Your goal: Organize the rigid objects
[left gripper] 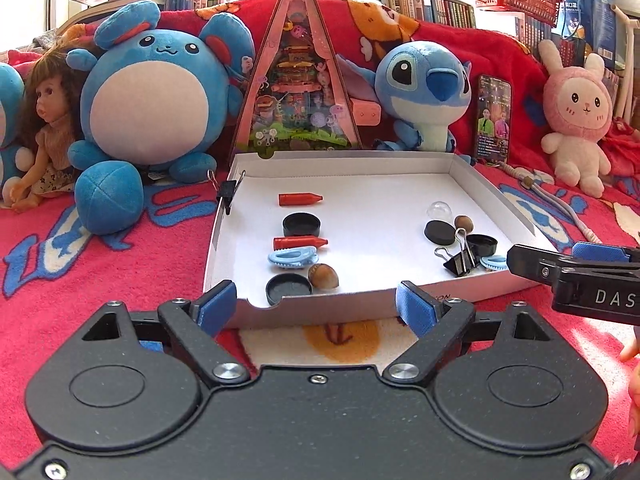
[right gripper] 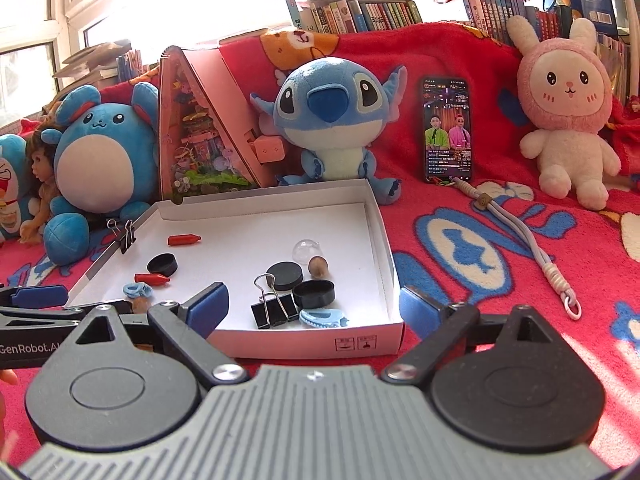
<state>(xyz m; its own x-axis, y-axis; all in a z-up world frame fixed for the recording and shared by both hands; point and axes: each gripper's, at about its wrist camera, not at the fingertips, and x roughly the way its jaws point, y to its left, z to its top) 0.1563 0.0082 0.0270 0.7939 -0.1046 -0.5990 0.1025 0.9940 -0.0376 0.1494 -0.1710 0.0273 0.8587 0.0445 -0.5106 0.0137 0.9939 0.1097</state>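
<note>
A white shallow box [left gripper: 472, 184] [right gripper: 384, 248] lies on a red blanket and holds small rigid items. On its left side are two red crayons [left gripper: 300, 199], black caps [left gripper: 301, 225], a blue clip [left gripper: 292, 259] and a nut [left gripper: 323, 276]. On its right side are a black binder clip [left gripper: 460, 260] [right gripper: 274, 312], black caps [right gripper: 314, 294], a black disc [right gripper: 285, 275], a clear dome [right gripper: 306, 250], a nut [right gripper: 318, 266] and a blue clip [right gripper: 322, 317]. My left gripper [left gripper: 316, 306] is open and empty before the box's near edge. My right gripper [right gripper: 316, 306] is open and empty at the box's near right corner.
Another binder clip [left gripper: 228, 194] is clamped on the box's left wall. Plush toys [left gripper: 156, 92] [right gripper: 332, 120], a doll [left gripper: 44, 128], a pink triangular toy box [left gripper: 298, 80], a phone [right gripper: 447, 130] and a cord [right gripper: 532, 256] surround the box.
</note>
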